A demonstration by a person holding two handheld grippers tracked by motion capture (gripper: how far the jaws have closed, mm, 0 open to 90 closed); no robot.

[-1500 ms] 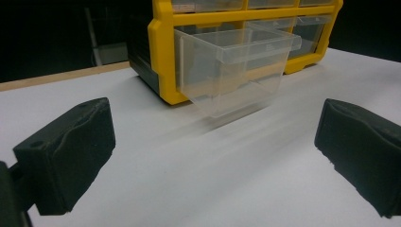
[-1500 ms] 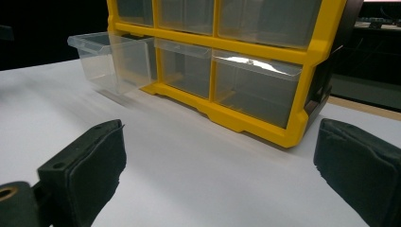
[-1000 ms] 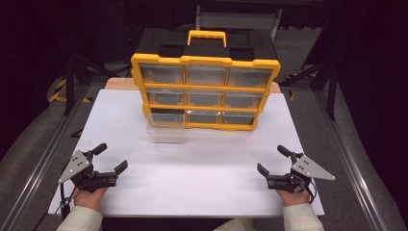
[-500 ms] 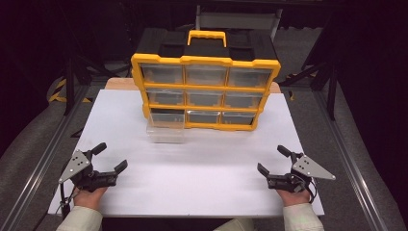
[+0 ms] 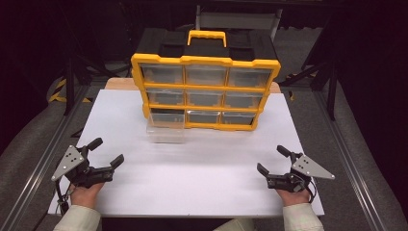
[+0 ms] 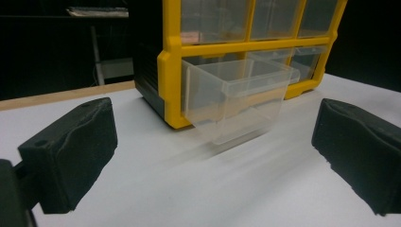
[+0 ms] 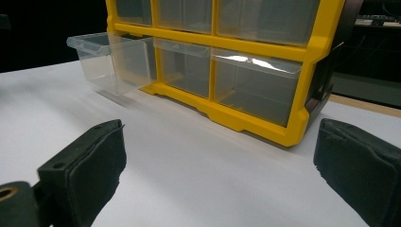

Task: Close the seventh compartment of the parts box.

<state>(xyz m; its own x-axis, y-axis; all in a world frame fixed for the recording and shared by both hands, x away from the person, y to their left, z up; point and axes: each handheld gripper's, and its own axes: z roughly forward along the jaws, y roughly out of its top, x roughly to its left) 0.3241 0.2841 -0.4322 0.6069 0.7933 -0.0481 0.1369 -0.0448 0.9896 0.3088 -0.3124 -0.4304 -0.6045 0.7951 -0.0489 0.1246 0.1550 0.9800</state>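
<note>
Both tools unmoved, left tool (image 5: 106, 153), right tool (image 5: 270, 160), clear drawer (image 5: 166, 131) still out

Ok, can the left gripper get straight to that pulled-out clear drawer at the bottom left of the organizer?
Probably yes: the left gripper is open, and bare white table lies between it and the clear drawer.

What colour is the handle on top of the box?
Yellow handle, clearest in the high view.
</note>
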